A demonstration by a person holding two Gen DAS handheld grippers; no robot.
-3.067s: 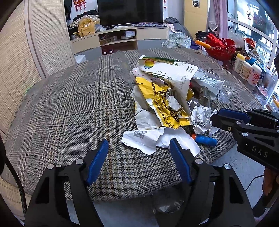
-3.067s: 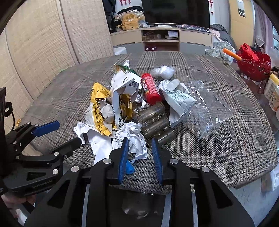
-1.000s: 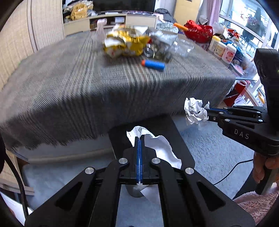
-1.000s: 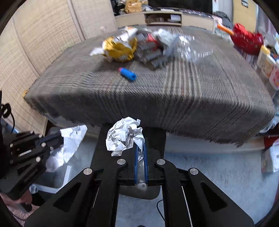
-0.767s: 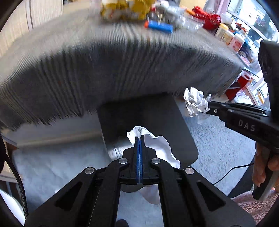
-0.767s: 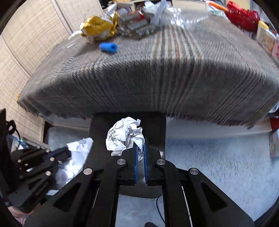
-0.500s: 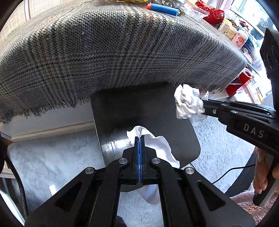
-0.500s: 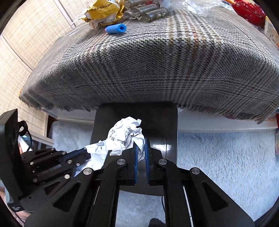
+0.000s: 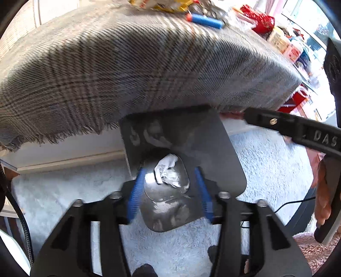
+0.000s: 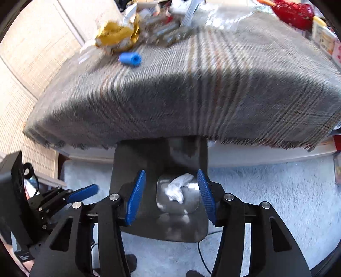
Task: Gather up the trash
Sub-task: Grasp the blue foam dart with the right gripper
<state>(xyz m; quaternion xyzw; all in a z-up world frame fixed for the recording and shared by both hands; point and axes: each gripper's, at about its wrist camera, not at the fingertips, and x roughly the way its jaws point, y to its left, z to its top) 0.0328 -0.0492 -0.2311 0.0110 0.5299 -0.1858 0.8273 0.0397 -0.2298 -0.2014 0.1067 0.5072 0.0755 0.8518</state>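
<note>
A dark metal trash bin (image 9: 213, 153) stands on the floor under the table's front edge; it also shows in the right wrist view (image 10: 136, 162). Crumpled white paper (image 9: 167, 171) lies inside it, seen too in the right wrist view (image 10: 178, 187). My left gripper (image 9: 169, 191) is open and empty just above the bin's opening. My right gripper (image 10: 170, 194) is open and empty over the same opening. The right gripper's arm shows at the right of the left wrist view (image 9: 298, 132). More trash stays on the table: a yellow wrapper (image 10: 116, 36) and a blue tube (image 10: 130, 59).
The plaid tablecloth (image 9: 106, 70) overhangs the bin with a fringed edge. Metal cans and clear plastic (image 10: 170, 27) lie in the pile at the back. A red basket (image 10: 294, 10) and bottles stand at the far right. Pale carpet (image 10: 277, 191) covers the floor.
Both grippers have opened and let go of their paper; the two crumpled pieces have dropped into the bin. Both views are blurred by motion.
</note>
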